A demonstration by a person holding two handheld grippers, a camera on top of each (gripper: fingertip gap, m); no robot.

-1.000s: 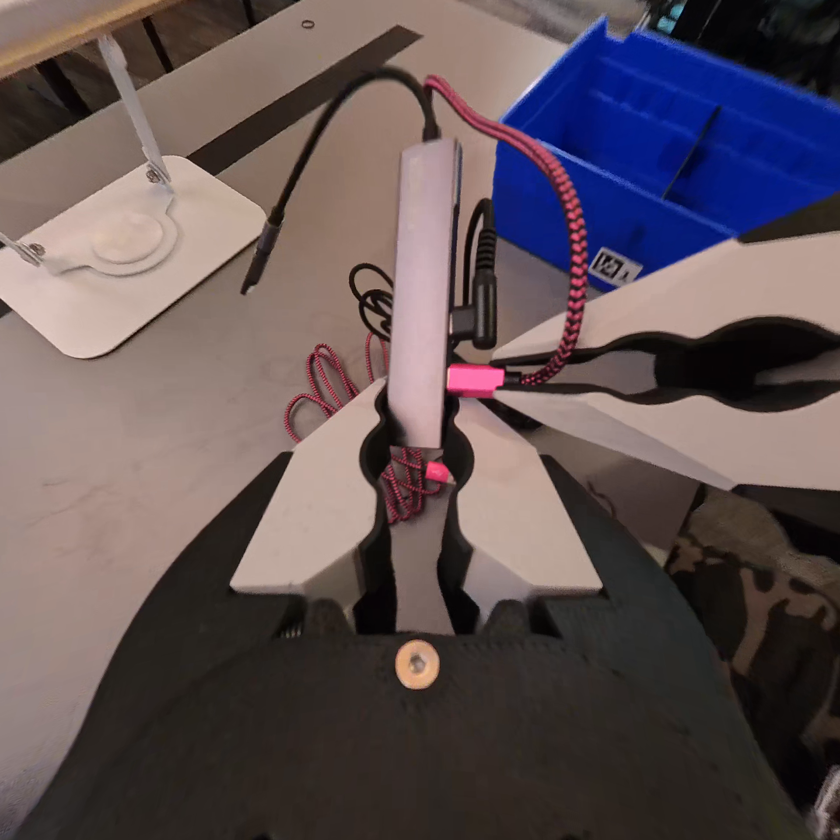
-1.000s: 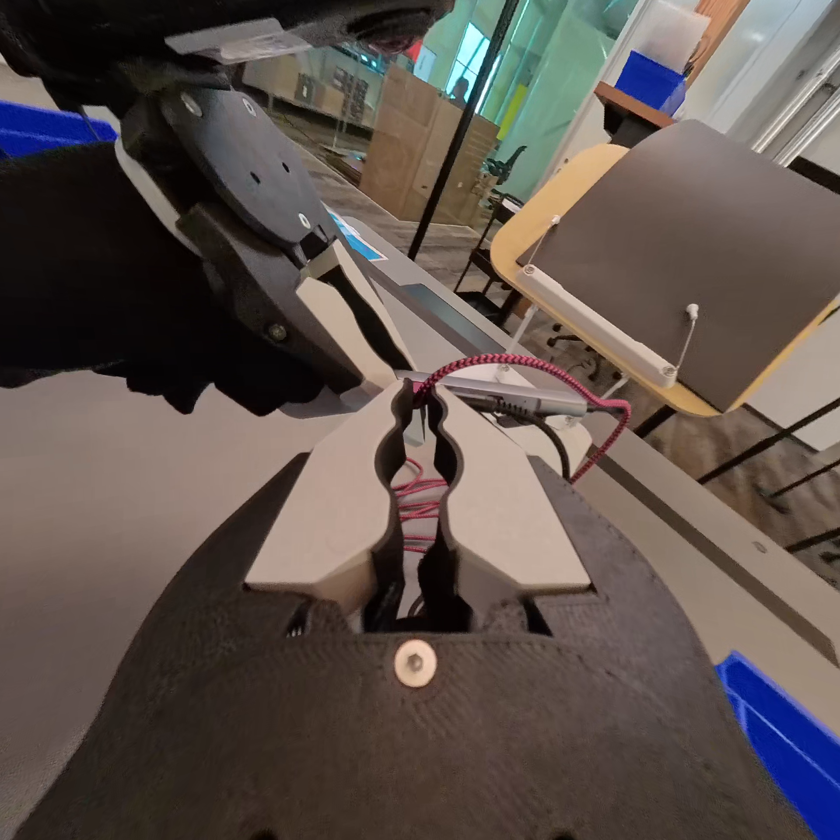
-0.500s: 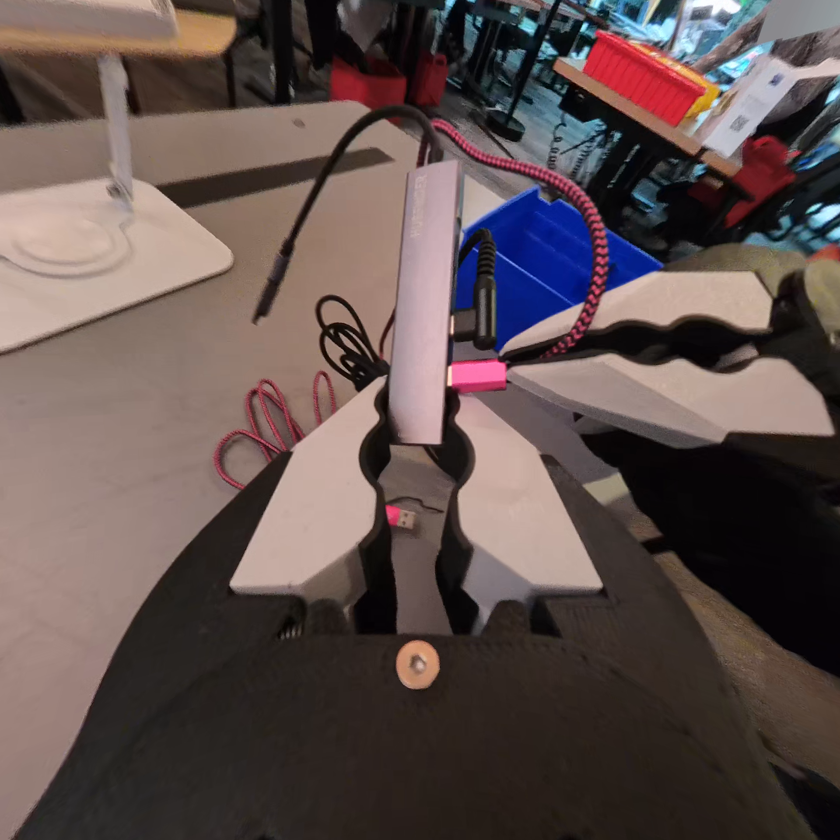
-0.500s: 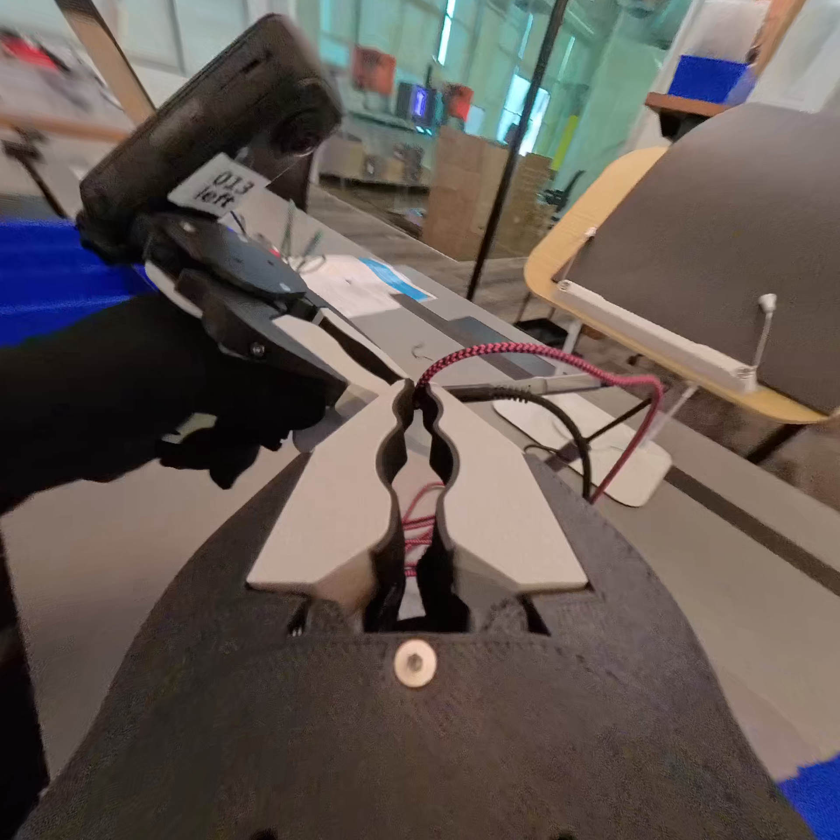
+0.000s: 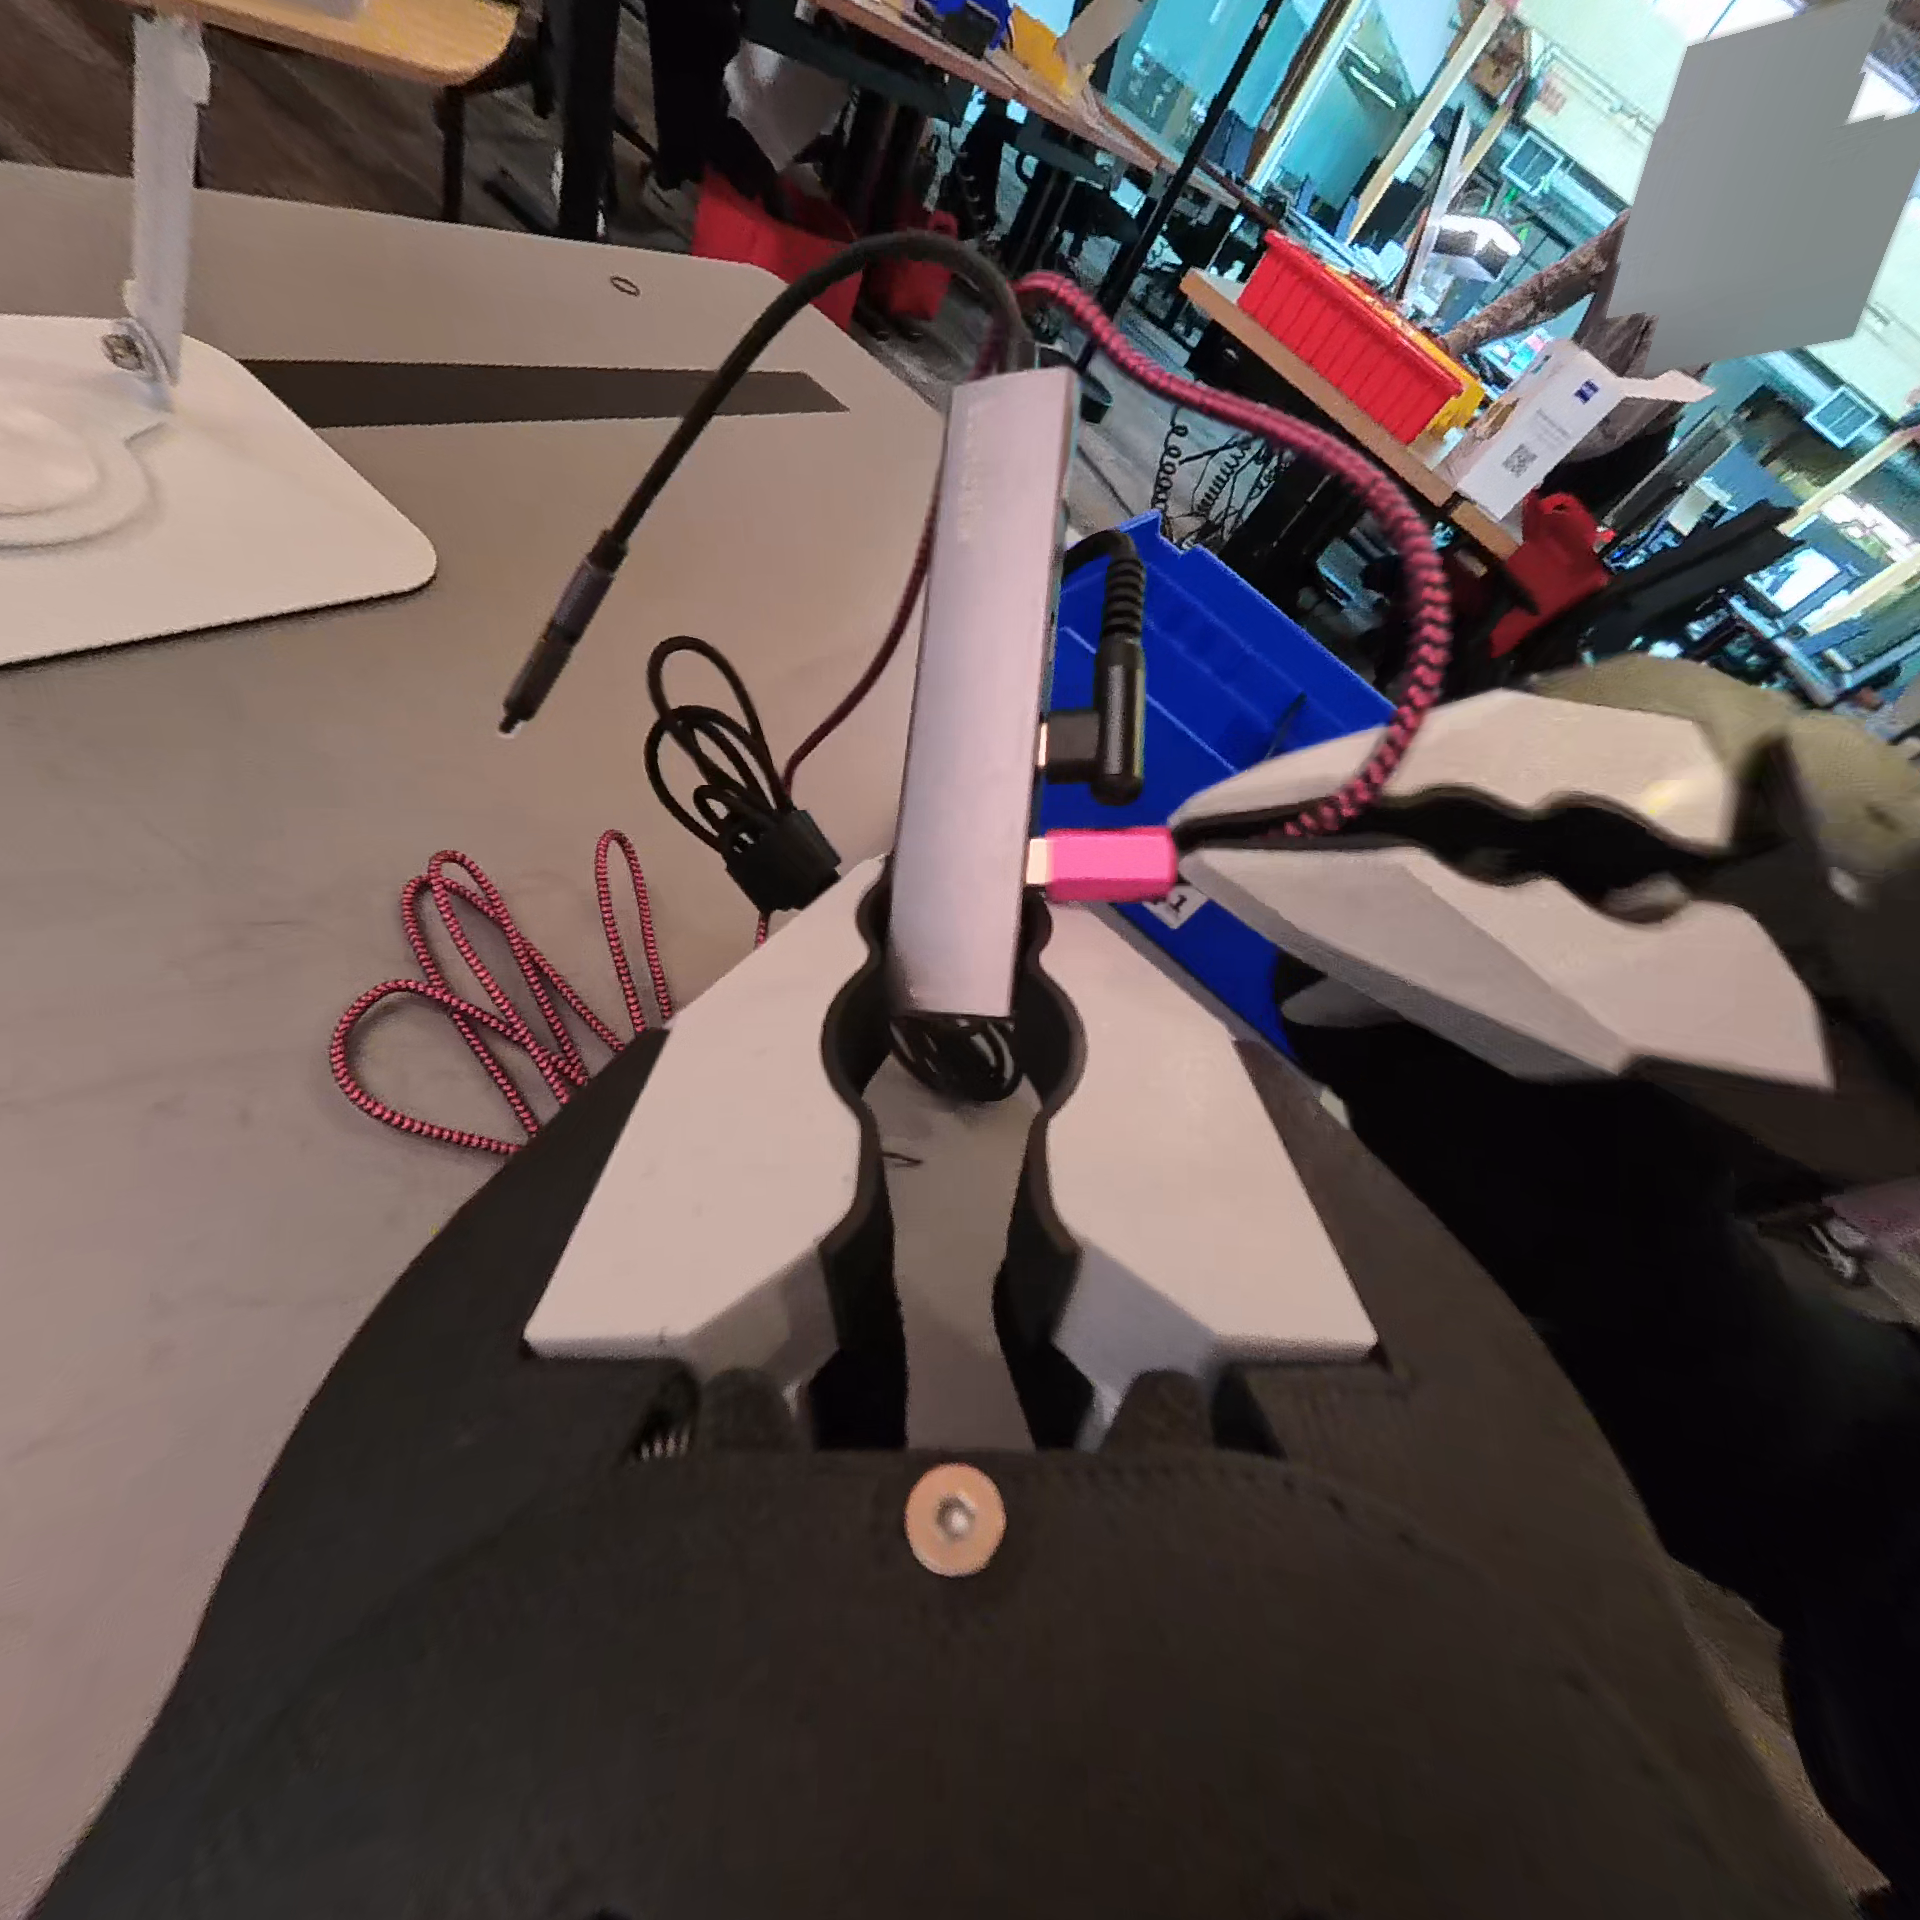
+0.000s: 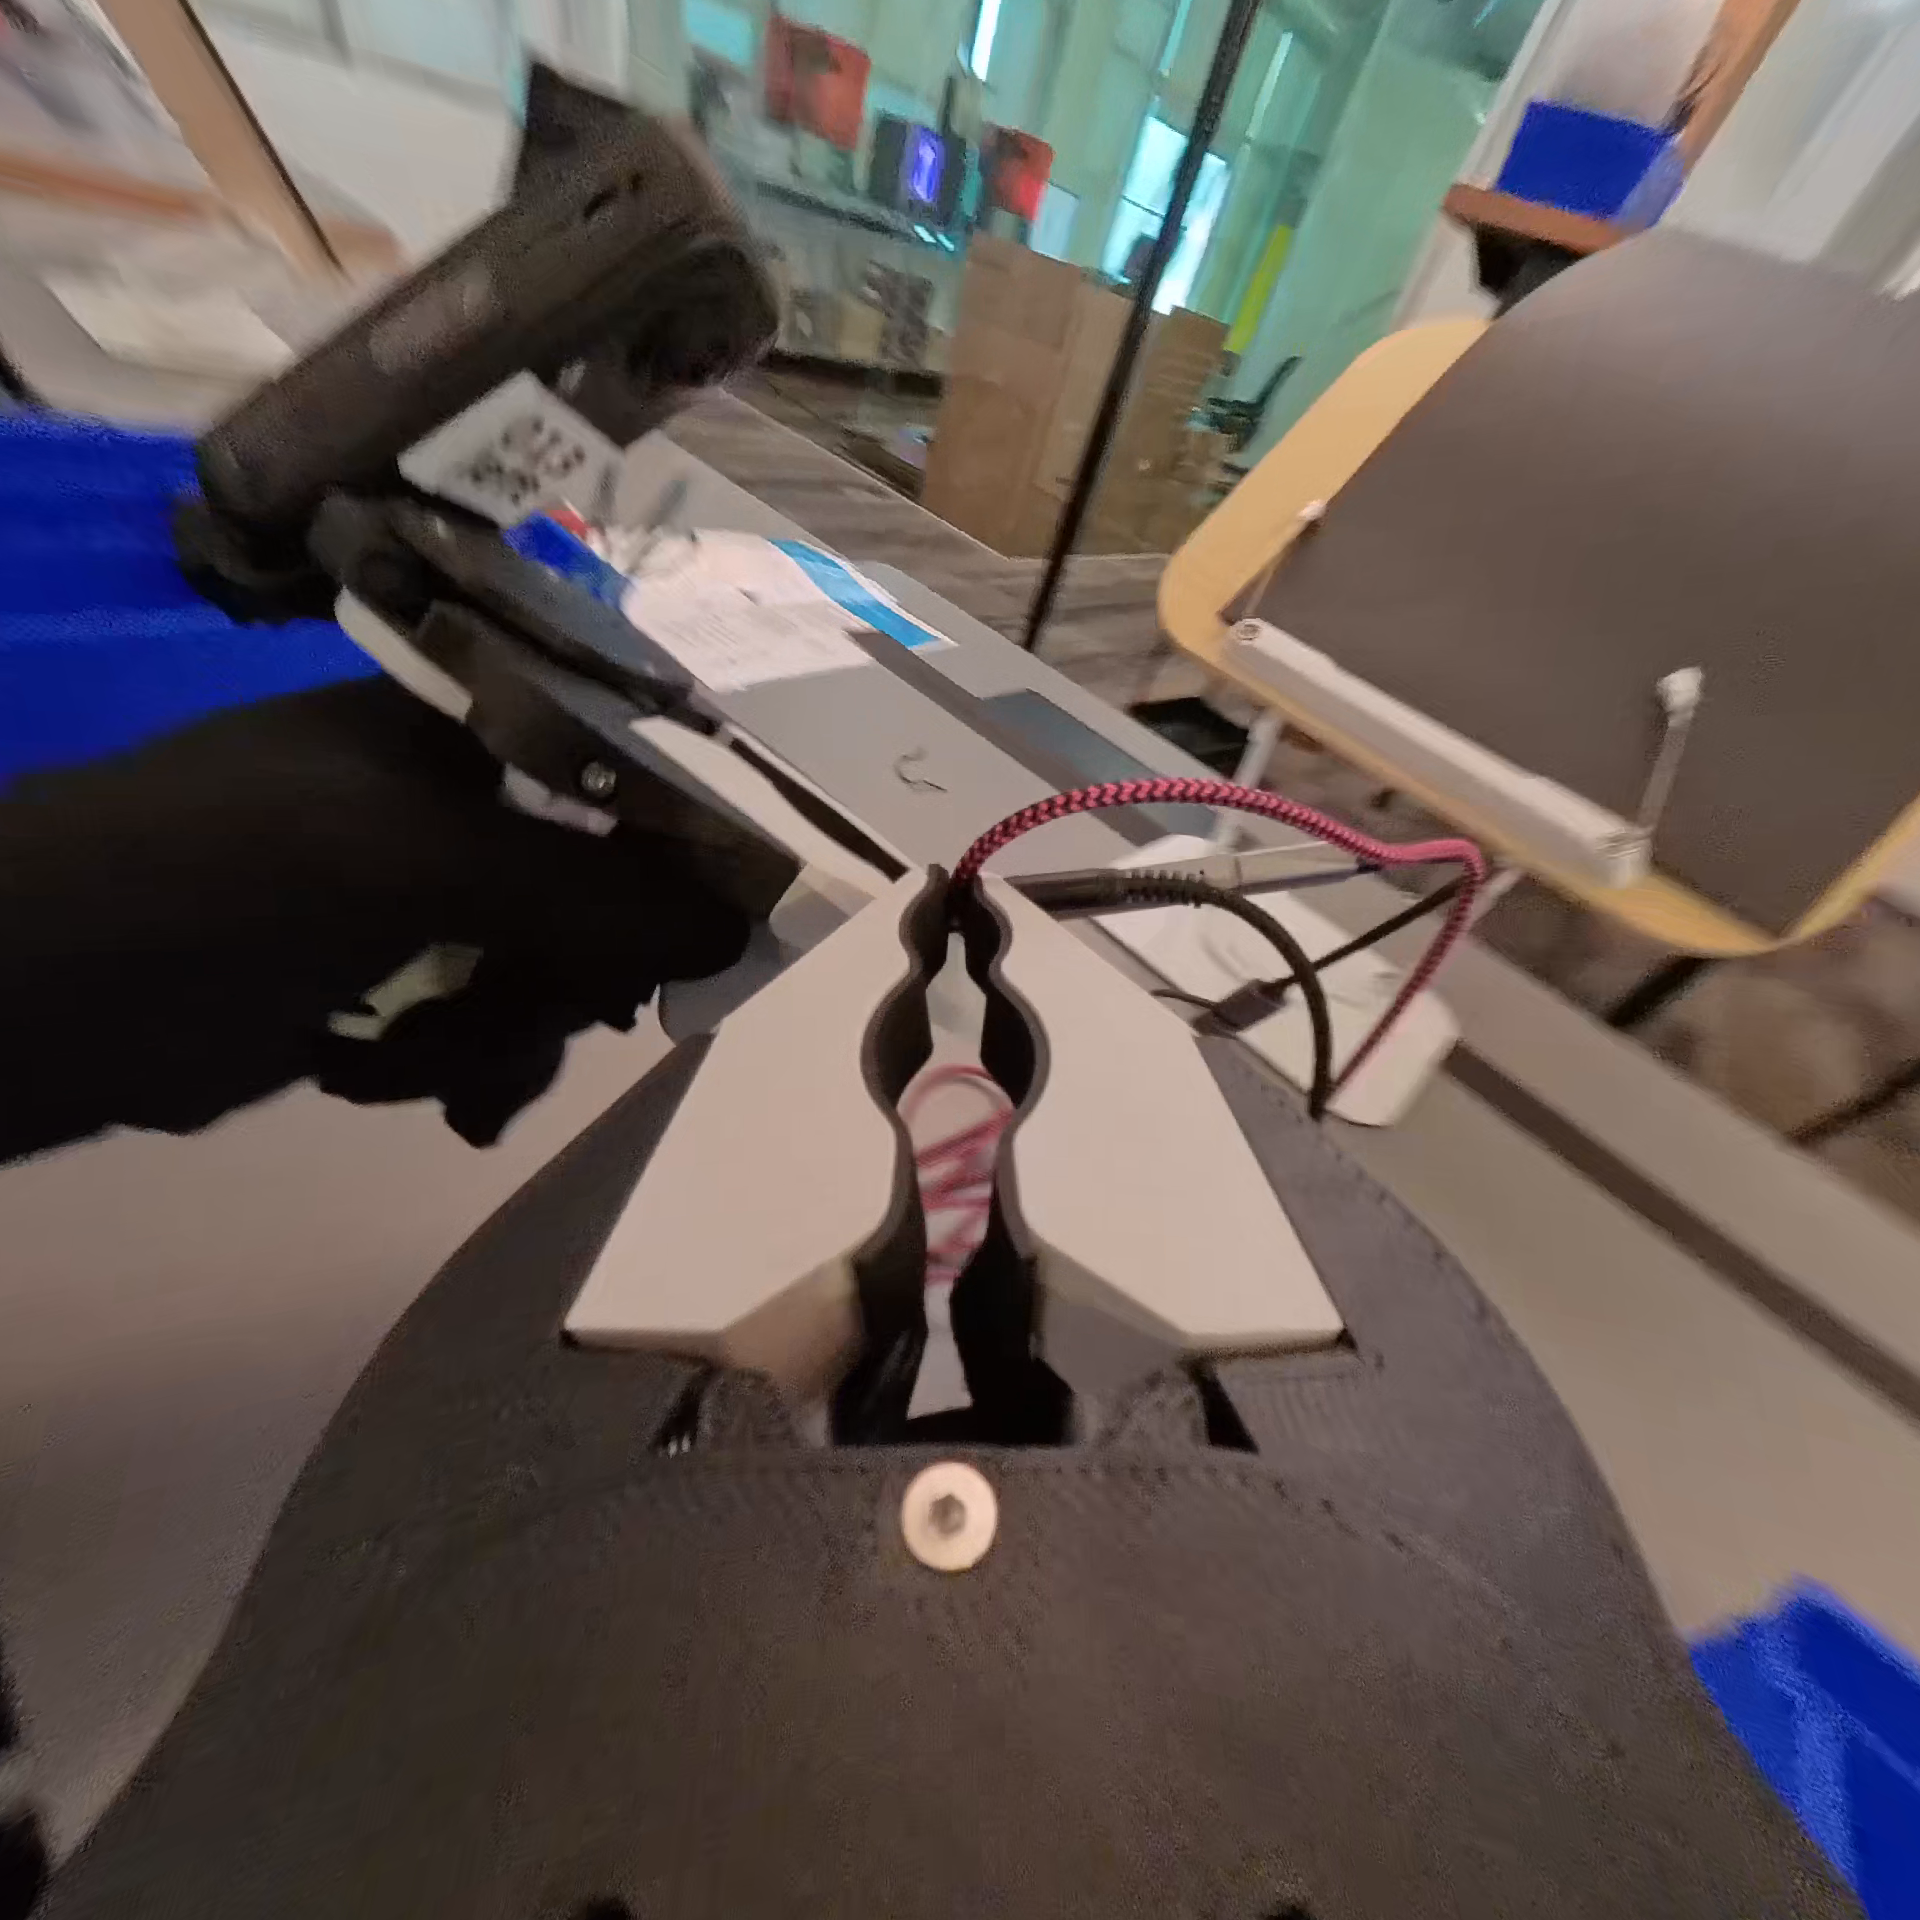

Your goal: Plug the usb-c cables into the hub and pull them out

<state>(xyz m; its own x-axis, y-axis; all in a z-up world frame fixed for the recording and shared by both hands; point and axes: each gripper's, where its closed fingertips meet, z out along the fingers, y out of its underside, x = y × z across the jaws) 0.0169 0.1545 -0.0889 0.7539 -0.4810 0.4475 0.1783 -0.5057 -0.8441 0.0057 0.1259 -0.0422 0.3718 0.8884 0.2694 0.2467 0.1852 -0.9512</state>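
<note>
The hub (image 5: 982, 717) stands upright above the worktop (image 5: 208, 852), its lower end clamped in the left hand-held gripper (image 5: 951, 935). The right hand-held gripper (image 5: 1184, 847) pinches the pink cable (image 5: 1403, 582) just behind its plug (image 5: 1107, 864), seated in the hub's side below a black plug (image 5: 1101, 727). A blue bin (image 5: 1216, 665) sits behind.

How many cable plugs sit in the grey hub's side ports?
2: black right-angle plug in the grey aluminium hub's upper port; pink metal plug below, pinched by the right gripper. Other sides hidden.
</note>
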